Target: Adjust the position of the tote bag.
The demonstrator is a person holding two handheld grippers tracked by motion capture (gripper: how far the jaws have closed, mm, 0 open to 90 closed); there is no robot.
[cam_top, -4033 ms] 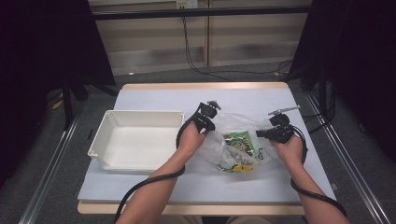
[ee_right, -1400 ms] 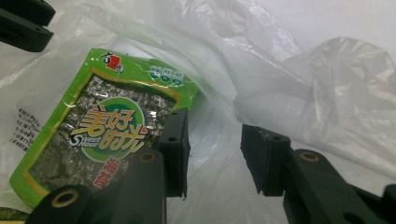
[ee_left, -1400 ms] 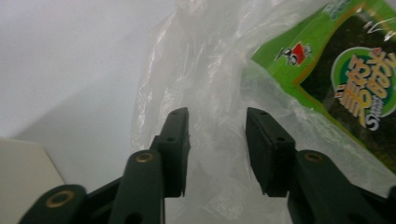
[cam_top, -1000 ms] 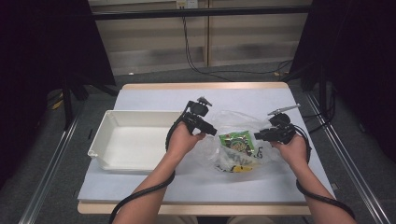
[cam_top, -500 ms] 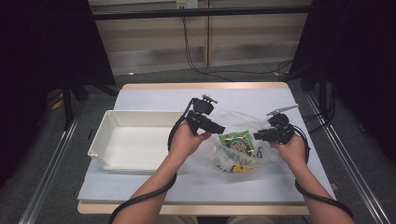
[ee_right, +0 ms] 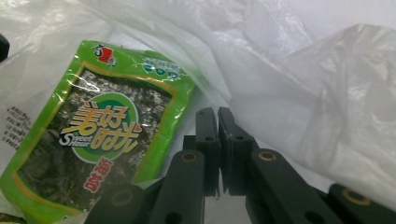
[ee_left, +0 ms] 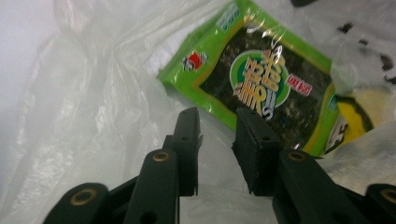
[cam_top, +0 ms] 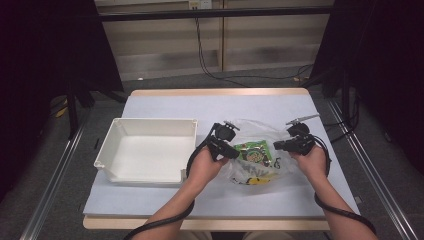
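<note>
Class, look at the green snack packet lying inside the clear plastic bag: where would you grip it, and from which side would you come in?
Grip the green snack packet by its near sealed edge, coming in from the left gripper side through the plastic bag. It lies flat, so its broad face gives the jaws nothing to close on, while that thin edge sits just ahead of them. Loose film may get pinched too.

A white tray (cam_top: 147, 150) sits on the left part of the table (cam_top: 210, 107); its bare inside faces up and its near wall has a notch at the right end. The table's top is pale blue-grey with a wooden edge. Beyond the table's far edge, black cables (cam_top: 210, 55) hang down a pale wall panel and trail across the grey floor (cam_top: 250, 80). Metal rails (cam_top: 55, 170) run along the floor to the table's left and right.
</note>
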